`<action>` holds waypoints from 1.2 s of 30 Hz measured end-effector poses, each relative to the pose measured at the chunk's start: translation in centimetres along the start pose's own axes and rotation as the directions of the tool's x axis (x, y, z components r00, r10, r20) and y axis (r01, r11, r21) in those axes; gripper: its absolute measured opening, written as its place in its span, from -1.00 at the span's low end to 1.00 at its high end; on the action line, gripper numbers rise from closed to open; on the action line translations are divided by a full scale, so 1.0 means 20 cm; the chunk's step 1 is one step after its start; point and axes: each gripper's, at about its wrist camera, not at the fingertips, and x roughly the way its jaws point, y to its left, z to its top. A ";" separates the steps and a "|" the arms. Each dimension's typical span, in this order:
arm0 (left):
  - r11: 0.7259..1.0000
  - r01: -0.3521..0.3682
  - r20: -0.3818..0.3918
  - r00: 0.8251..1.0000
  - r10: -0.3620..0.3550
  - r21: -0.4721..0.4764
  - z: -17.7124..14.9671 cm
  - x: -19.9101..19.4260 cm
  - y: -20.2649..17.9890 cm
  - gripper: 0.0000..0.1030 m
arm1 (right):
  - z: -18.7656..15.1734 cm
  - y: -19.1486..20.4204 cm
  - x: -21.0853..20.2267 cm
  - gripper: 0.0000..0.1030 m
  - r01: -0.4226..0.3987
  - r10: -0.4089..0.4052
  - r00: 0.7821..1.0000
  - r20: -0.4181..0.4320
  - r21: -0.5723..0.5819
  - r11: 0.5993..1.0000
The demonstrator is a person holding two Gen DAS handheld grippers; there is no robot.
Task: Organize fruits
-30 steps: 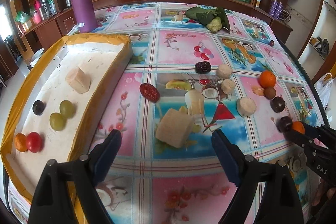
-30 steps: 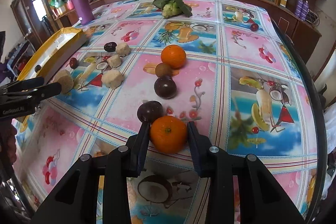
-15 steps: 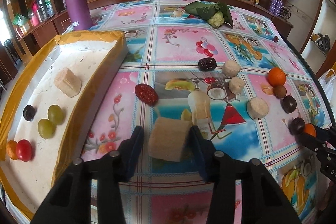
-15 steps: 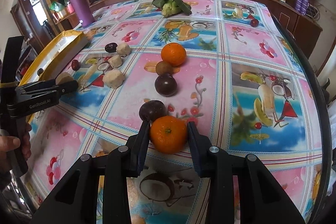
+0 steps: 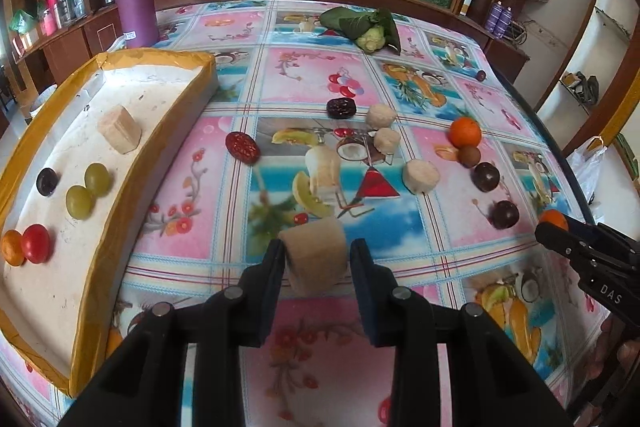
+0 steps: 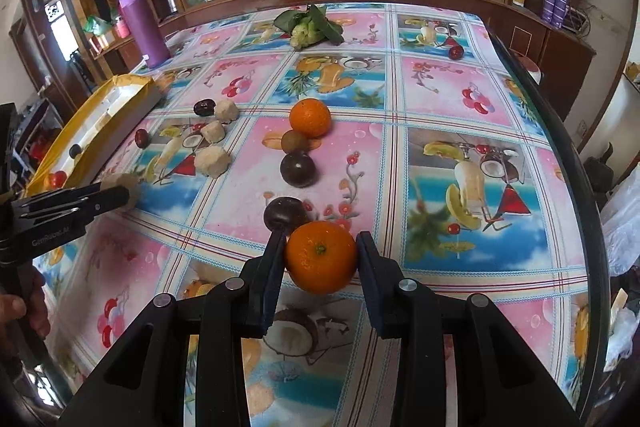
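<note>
Both grippers tilt steeply down toward the counter (image 5: 400, 95). The left gripper (image 5: 316, 257) – its jaws have just been closing – pinches a tan fruit chunk (image 5: 316, 255), just right of the yellow-rimmed tray (image 5: 100, 259). The right gripper (image 6: 320, 255), farther right of the tray, clamps an orange (image 6: 321, 255) – a dark round fruit (image 6: 285, 213) sits just behind it.

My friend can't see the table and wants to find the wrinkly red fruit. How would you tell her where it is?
Start at the yellow-edged tray on the left of the fruit-print tablecloth. Just off the tray's right wall, alone on a pink square, lies the wrinkly red fruit. It is a flat, dark red oval, unlike the pale beige lumps and the blackish fruit farther right.
</note>
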 end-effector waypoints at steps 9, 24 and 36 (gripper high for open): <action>1.000 0.010 -0.035 0.999 -0.010 0.002 -0.05 0.03 0.01 -0.28 | -0.08 0.03 0.01 -0.32 0.020 -0.020 0.999 -0.030 -0.001 1.000; 0.996 -0.005 -0.002 1.000 0.005 -0.090 0.08 0.10 0.08 0.36 | -0.10 0.02 0.04 -0.31 0.031 -0.030 0.998 -0.056 0.029 0.999; 0.997 -0.050 0.007 0.999 0.051 -0.061 0.10 0.16 0.06 -0.33 | -0.10 0.02 0.05 -0.31 0.025 -0.025 0.999 -0.048 0.012 1.000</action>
